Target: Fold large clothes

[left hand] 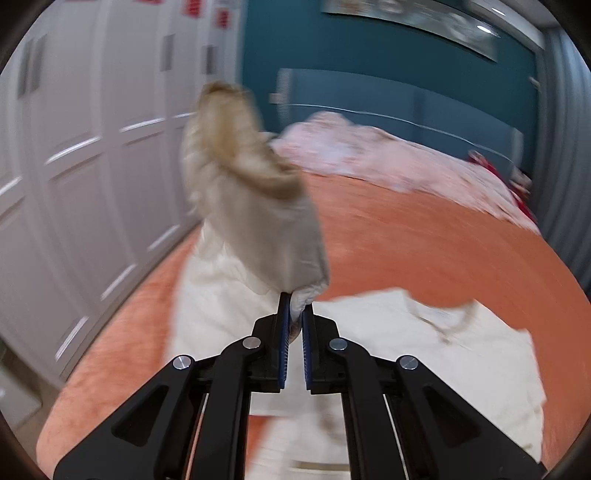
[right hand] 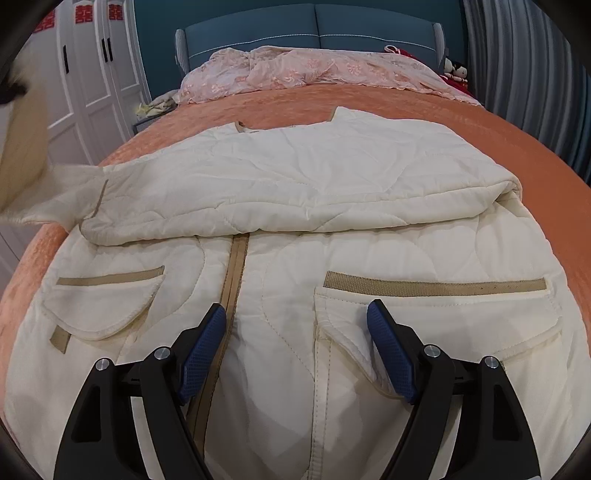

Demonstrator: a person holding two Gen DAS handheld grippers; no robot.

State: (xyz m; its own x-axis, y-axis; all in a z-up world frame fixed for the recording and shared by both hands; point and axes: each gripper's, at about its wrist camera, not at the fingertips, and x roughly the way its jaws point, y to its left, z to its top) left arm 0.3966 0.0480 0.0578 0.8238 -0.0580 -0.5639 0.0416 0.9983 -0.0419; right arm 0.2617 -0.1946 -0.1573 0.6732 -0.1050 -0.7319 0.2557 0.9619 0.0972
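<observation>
A cream quilted jacket (right hand: 295,184) with tan trim lies front-up on the orange bedspread (right hand: 406,107). One sleeve is folded across its chest. My left gripper (left hand: 295,308) is shut on the cuff of the other sleeve (left hand: 258,221), which hangs lifted and blurred above the bed. In the right wrist view that raised sleeve (right hand: 22,155) shows at the far left edge. My right gripper (right hand: 295,325) stands open just over the jacket's lower front, between the tan placket (right hand: 234,273) and the right pocket (right hand: 443,306). Nothing is between its fingers.
A crumpled pink quilt (right hand: 295,70) lies at the head of the bed against a blue headboard (right hand: 314,26). White wardrobe doors (right hand: 92,74) line the left side. A grey curtain (right hand: 524,74) hangs on the right, with a red item and a plush toy (right hand: 456,70) beside it.
</observation>
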